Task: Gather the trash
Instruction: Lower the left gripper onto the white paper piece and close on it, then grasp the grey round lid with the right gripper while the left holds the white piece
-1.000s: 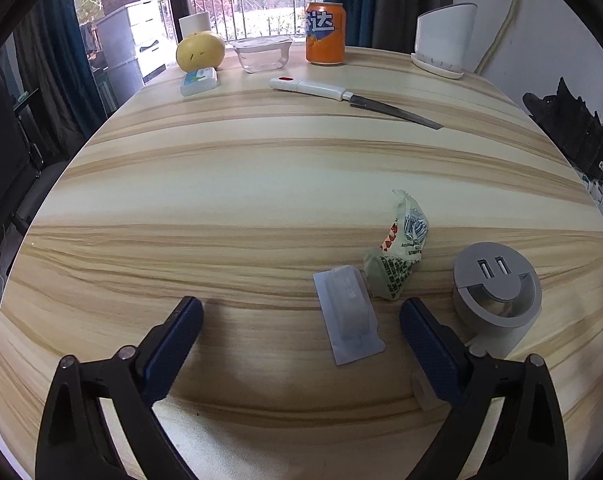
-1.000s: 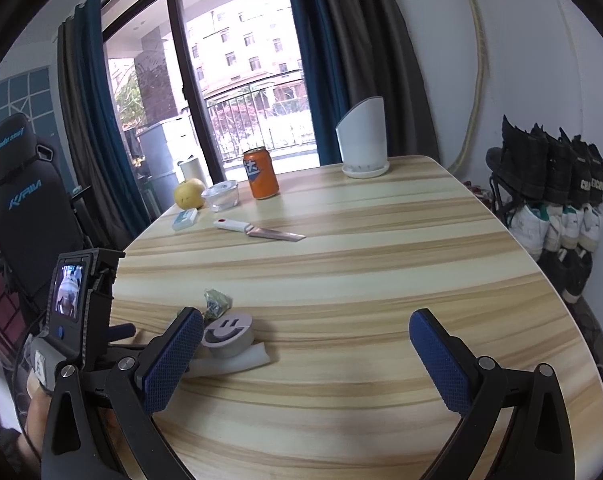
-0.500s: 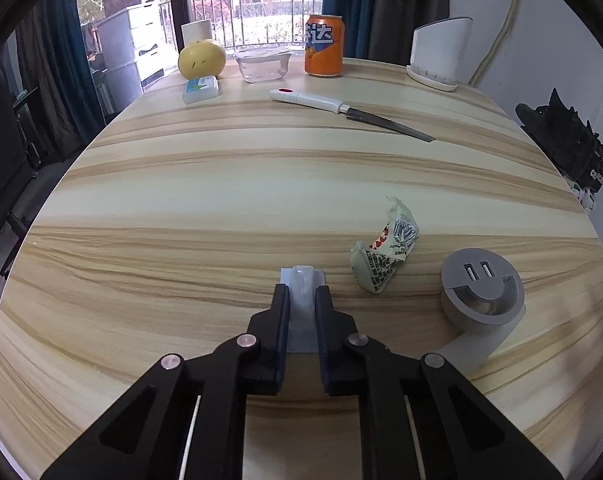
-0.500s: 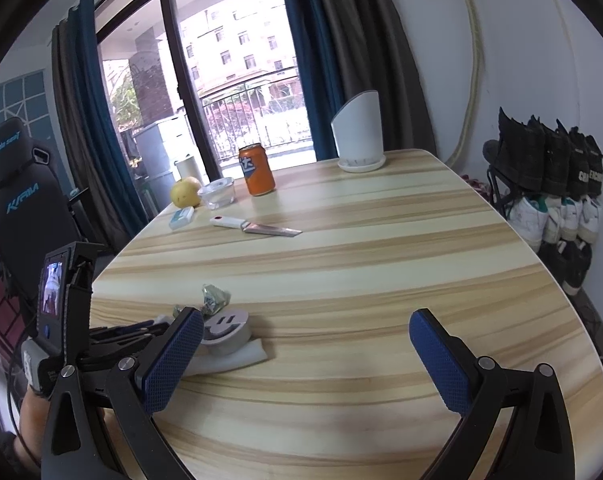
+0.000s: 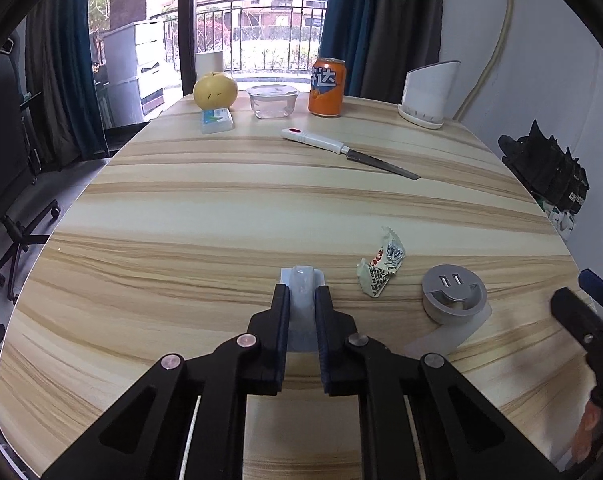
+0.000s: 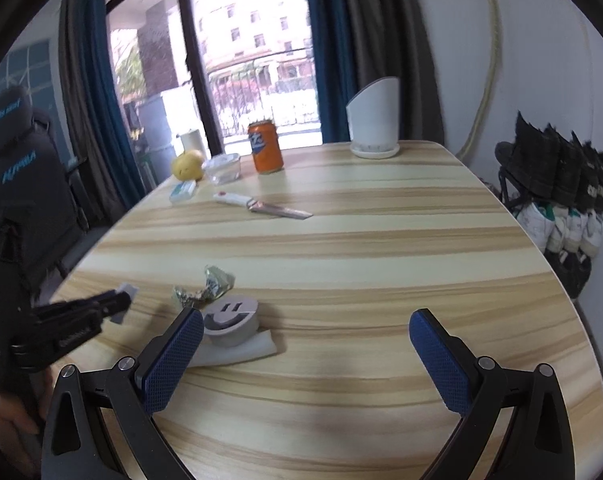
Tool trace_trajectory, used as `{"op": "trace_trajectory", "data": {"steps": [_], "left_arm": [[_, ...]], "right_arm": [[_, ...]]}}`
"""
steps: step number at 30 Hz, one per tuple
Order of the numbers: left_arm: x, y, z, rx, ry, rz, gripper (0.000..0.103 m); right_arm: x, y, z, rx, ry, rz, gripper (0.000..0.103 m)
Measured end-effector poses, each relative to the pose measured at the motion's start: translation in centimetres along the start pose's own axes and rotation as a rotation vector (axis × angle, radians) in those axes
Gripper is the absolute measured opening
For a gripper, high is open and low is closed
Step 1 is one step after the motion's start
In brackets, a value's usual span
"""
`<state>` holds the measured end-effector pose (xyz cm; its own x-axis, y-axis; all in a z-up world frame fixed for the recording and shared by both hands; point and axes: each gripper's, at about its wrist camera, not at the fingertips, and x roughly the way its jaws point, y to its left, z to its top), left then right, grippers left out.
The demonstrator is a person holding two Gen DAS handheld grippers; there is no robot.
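My left gripper is shut on a clear plastic blister pack, held a little above the wooden table; it also shows in the right wrist view at the left. A crumpled snack wrapper lies on the table to its right, and shows in the right wrist view. My right gripper is open and empty above the table's near right part; one of its fingers shows at the right edge of the left wrist view.
A grey round USB hub on a white sheet sits right of the wrapper. At the far end are a knife, an orange can, a glass bowl, a yellow fruit, a small box and a white holder. Shoes are on the right.
My left gripper closed on the blister pack and lifted it slightly. My right gripper moved forward and left, closer to the USB hub.
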<state>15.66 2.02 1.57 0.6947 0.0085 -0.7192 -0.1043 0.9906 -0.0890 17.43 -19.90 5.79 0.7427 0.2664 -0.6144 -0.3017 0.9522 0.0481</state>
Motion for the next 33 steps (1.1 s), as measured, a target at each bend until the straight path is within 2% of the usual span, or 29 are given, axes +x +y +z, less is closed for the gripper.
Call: {"op": "trace_trajectory", "data": {"steps": [5,8,13,23,29,33], "left_arm": [[-0.2,0.5,0.1,-0.002,-0.009,-0.030,0.008],[-0.1,0.7,0.1,-0.005,-0.014,-0.047,0.008],[0.0,1.1,-0.1,0.000,-0.019,-0.063,0.008],[0.6,2.1,-0.2,-0.005,-0.015,-0.075,0.008],[0.9,2.3,-0.4,-0.010,-0.007,-0.077,0.008],[0.9,2.4,-0.4,-0.012,-0.005,-0.077,0.008]], "right_arm": [[2.4,4.5,0.1,-0.201,0.061,-0.094,0.103],[3.6,5.9,0.0,-0.266,0.080,-0.138,0.103],[5.3,6.3,0.2,-0.227,0.135,-0.103,0.103],[8.1,7.0,-0.4,-0.255,0.193,-0.154,0.103],[8.6,7.0,-0.6,-0.242,0.197,-0.147,0.103],[8.8,6.8,-0.5,-0.228,0.197,-0.142,0.099]]}}
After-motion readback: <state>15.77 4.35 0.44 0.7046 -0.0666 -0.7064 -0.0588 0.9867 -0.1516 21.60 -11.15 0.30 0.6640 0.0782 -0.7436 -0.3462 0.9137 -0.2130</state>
